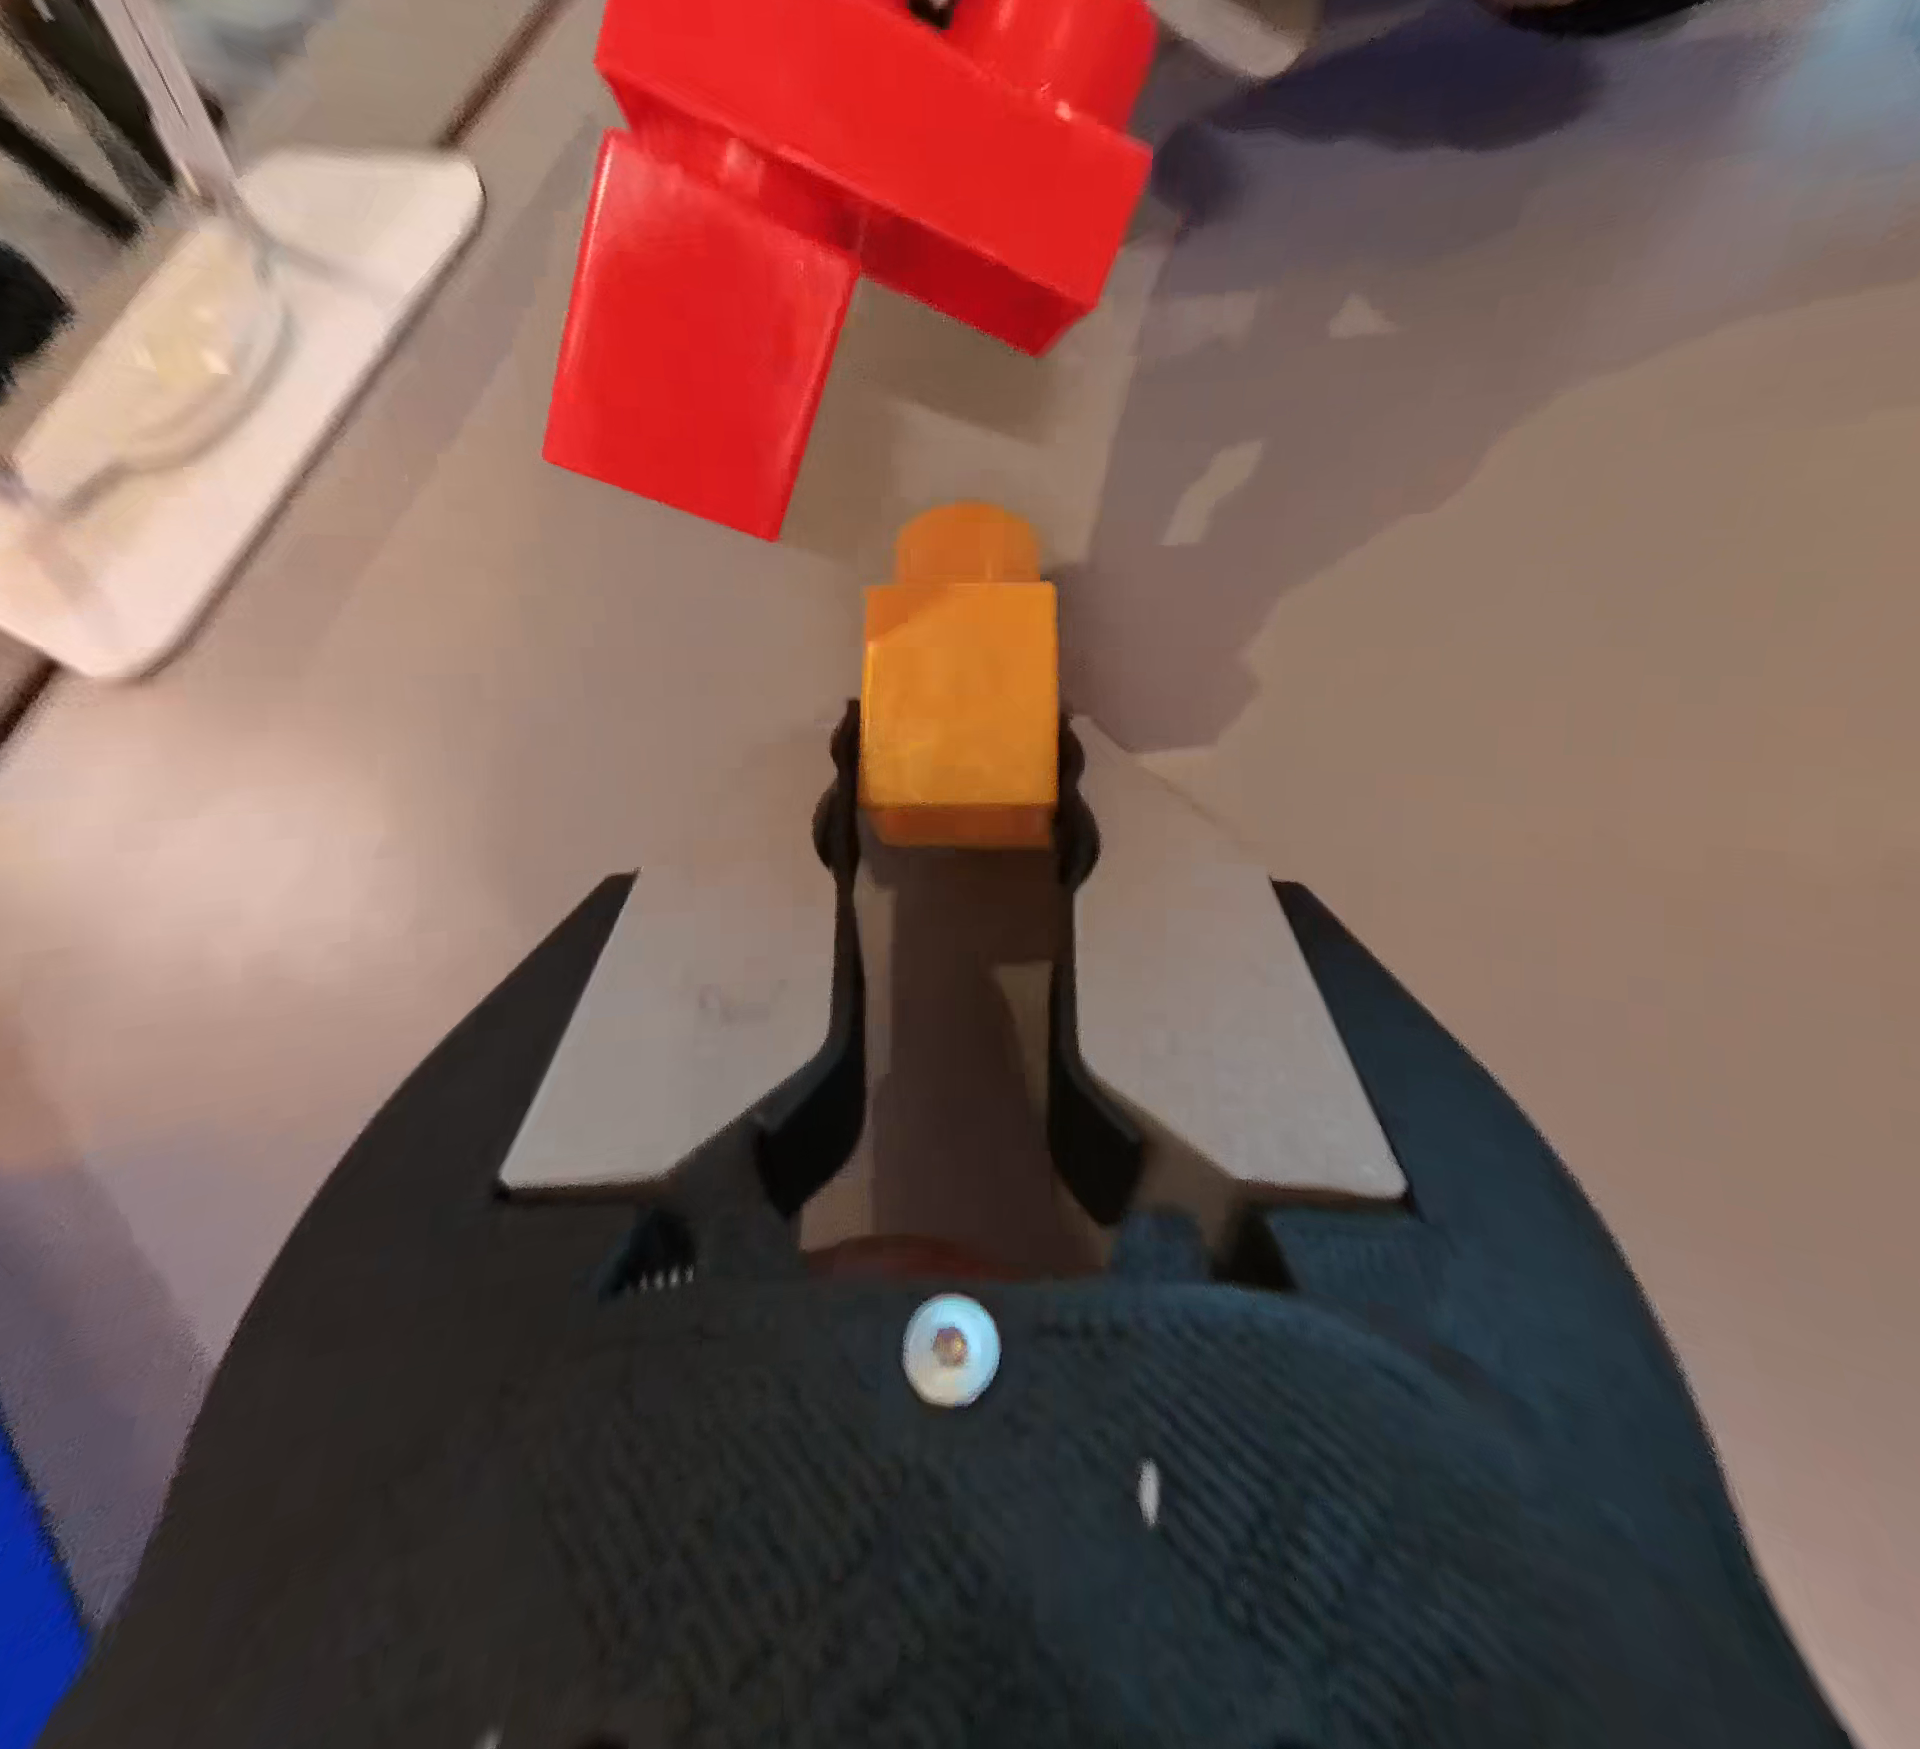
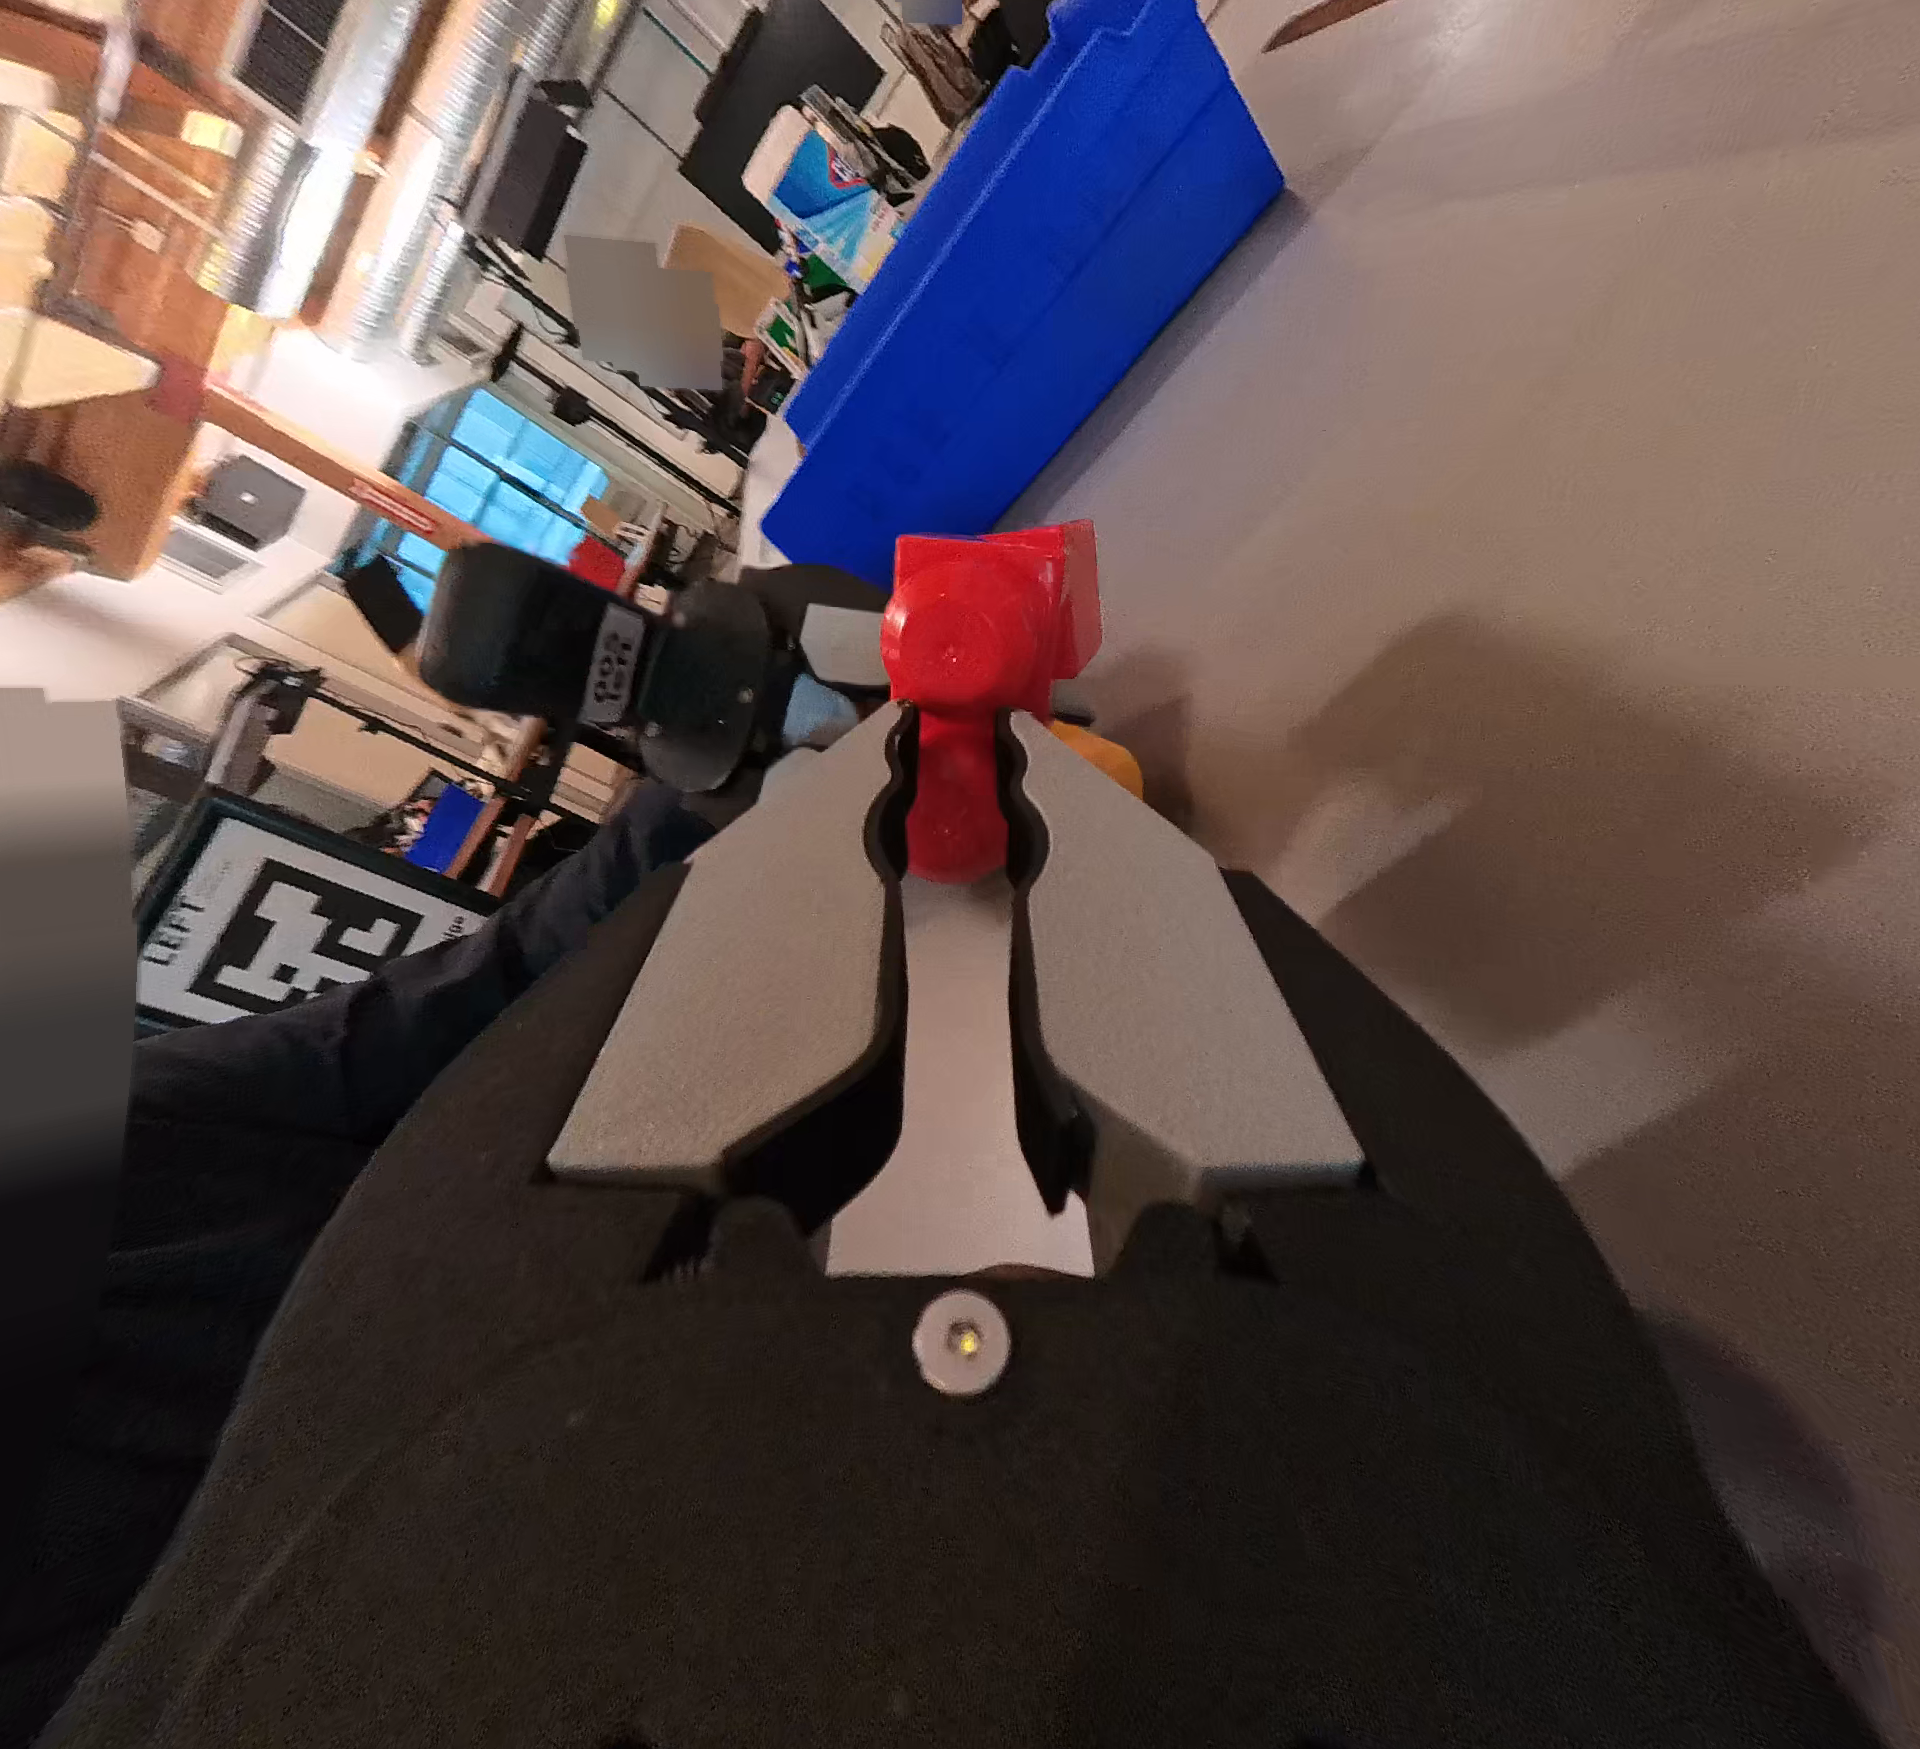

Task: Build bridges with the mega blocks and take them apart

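Left gripper [image 1: 958, 780] clamps orange block [image 1: 958, 691] above grey table [image 1: 1558, 764]. Red block pair [image 1: 831, 182] hangs beyond, far. Right gripper [image 2: 956, 795] pinches its stud. Only right view shows blue bin [image 2: 1039, 286].

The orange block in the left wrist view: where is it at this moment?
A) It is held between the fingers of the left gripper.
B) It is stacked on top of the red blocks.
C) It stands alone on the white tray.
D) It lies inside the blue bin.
A: the orange block sits clamped at the fingertips of the left gripper, apart from the red blocks that the right gripper holds.
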Demonstrator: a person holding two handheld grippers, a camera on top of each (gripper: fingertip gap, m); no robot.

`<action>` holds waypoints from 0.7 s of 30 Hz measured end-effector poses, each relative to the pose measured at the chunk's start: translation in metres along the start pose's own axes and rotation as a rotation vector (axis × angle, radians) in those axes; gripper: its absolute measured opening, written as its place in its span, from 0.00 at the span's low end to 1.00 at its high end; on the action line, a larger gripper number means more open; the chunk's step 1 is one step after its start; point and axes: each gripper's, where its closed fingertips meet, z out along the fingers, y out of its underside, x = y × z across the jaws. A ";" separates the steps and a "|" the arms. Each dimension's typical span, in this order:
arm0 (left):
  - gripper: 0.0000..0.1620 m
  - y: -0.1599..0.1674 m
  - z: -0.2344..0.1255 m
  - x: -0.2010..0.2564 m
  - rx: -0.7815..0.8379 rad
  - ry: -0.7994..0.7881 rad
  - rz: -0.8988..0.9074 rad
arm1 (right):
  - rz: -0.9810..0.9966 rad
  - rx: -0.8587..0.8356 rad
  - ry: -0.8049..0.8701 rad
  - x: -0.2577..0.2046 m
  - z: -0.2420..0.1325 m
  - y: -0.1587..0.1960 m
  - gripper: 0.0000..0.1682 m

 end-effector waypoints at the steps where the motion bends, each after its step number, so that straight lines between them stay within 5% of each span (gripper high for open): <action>1: 0.21 -0.007 -0.006 0.001 0.062 -0.005 0.047 | 0.008 0.005 -0.018 -0.003 -0.001 -0.001 0.07; 10: 0.21 -0.049 -0.044 0.009 0.398 -0.091 0.254 | 0.082 0.014 -0.220 -0.030 -0.002 0.000 0.07; 21: 0.21 -0.051 -0.049 0.014 0.408 -0.083 0.277 | 0.087 -0.026 -0.290 -0.039 -0.001 0.007 0.07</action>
